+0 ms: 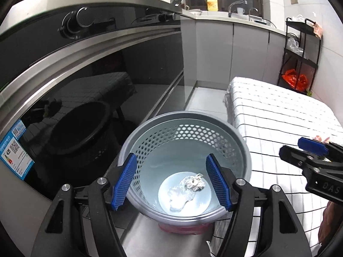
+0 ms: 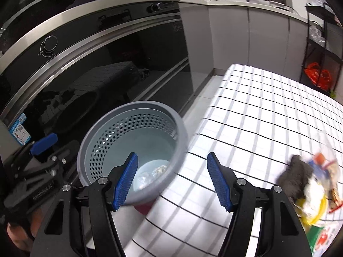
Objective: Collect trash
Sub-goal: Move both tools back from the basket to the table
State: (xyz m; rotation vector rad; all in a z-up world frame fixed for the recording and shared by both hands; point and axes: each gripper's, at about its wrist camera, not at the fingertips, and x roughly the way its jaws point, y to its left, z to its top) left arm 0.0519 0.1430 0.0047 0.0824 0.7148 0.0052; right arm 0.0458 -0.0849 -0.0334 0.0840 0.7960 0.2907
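A grey perforated trash bin (image 1: 186,126) stands on the floor between the black oven front and the table. At its bottom lie a crumpled foil ball (image 1: 195,183) and a wad of clear plastic (image 1: 180,197). My left gripper (image 1: 171,182) hangs open above the bin's mouth, nothing between its blue pads. In the right wrist view my right gripper (image 2: 171,182) is open too, empty, over the bin's rim (image 2: 133,107) and the table edge. A blurred pile of trash (image 2: 310,184), a dark lump and coloured wrappers, lies on the checked cloth to its right.
The table with the white checked cloth (image 1: 278,117) fills the right side. The oven's black glass door (image 1: 85,81) is on the left. Behind are white cabinets, a sink counter with a yellow bottle (image 1: 212,3), and a black rack holding an orange bag (image 1: 293,79).
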